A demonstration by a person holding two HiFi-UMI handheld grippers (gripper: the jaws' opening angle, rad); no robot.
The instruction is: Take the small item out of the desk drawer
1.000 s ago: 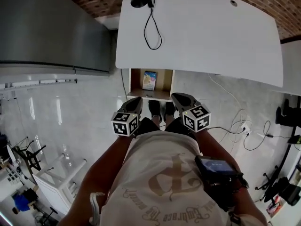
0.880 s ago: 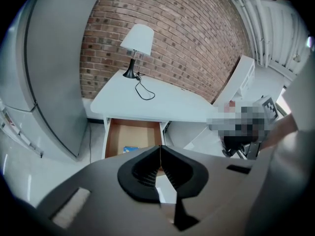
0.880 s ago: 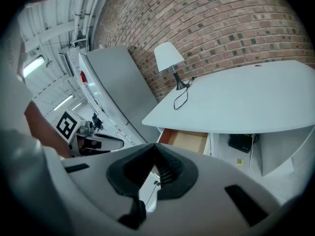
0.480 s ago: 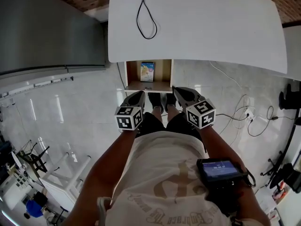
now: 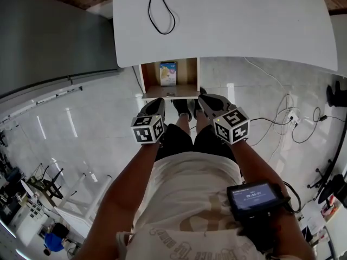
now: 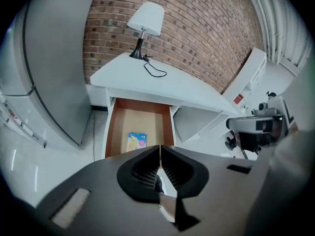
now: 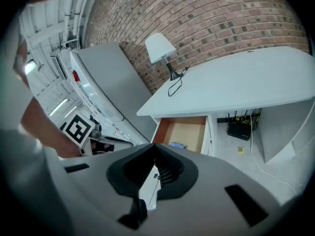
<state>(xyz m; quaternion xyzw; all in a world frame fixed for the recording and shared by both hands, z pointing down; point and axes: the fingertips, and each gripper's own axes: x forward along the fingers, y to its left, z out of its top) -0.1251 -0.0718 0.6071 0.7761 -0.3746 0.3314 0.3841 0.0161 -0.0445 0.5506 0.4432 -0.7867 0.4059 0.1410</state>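
Under the white desk (image 5: 233, 26) the wooden drawer (image 5: 148, 80) stands pulled out. In it lies a small flat packet (image 5: 167, 73) with yellow and blue print, near the back. The packet (image 6: 137, 141) also shows in the left gripper view, and as a thin blue edge (image 7: 178, 145) in the right gripper view. My left gripper (image 5: 156, 103) hangs just in front of the drawer's front edge, jaws shut and empty. My right gripper (image 5: 204, 98) hangs level with it to the right, also shut and empty. Both are short of the packet.
A grey cabinet (image 5: 49, 42) stands left of the desk. A lamp (image 6: 146, 19) and its black cable (image 5: 161, 12) rest on the desk top. Cables and a power strip (image 5: 287, 124) lie on the floor at right. A black box (image 7: 239, 130) sits under the desk.
The desk and open drawer have slid up in the head view. Both grippers have edged towards the drawer's front, still shut and side by side.
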